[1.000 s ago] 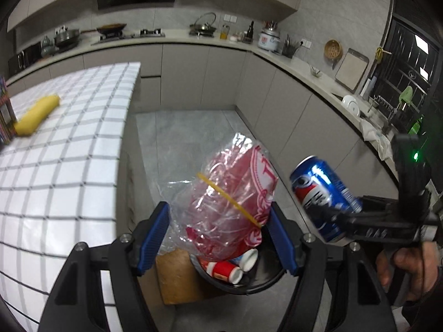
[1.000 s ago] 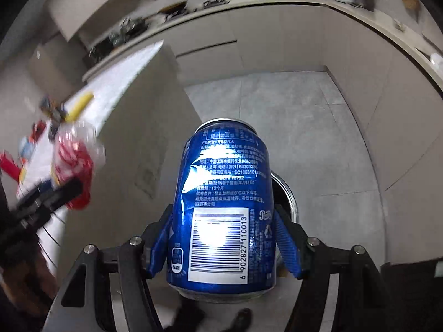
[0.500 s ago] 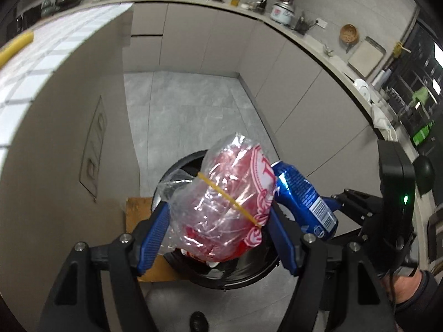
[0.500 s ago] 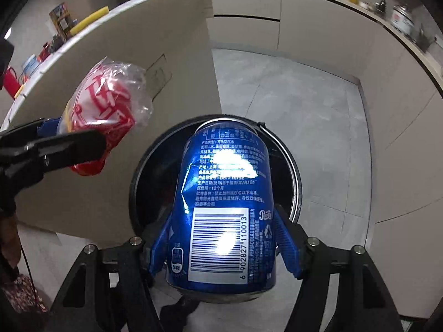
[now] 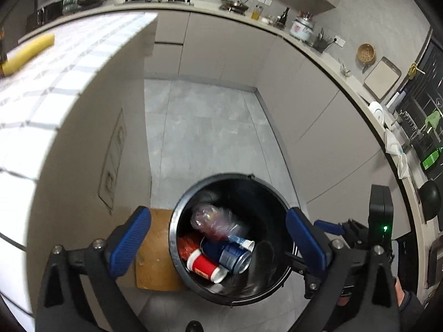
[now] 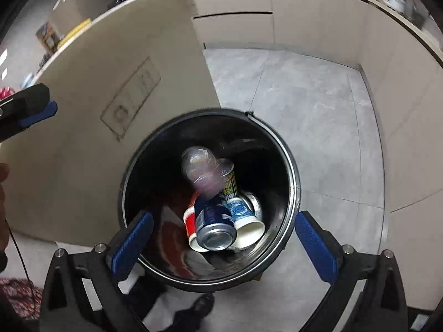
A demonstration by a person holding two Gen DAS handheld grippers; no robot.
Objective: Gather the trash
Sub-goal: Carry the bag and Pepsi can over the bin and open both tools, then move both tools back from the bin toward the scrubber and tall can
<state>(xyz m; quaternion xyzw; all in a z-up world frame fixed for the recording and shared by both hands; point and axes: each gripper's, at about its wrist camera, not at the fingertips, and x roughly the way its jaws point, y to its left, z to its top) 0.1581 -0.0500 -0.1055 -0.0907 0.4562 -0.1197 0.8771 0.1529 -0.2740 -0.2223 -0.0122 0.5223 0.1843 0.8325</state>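
The black bin (image 6: 290, 171) stands beside the surface (image 5: 69, 63). Both the left gripper (image 5: 218, 242) and right gripper (image 6: 221, 242) have just sprung apart, empty. The blue can (image 6: 214, 221) and plastic bag (image 6: 202, 168) lie inside; best lift both grippers clear of the rim.

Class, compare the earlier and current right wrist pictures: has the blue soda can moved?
Yes. The blue soda can has left the just-opened right gripper and dropped down into the black trash bin, lying among cups.

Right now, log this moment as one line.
left gripper: open, empty | right gripper: open, empty | blue can, plastic bag: in black bin
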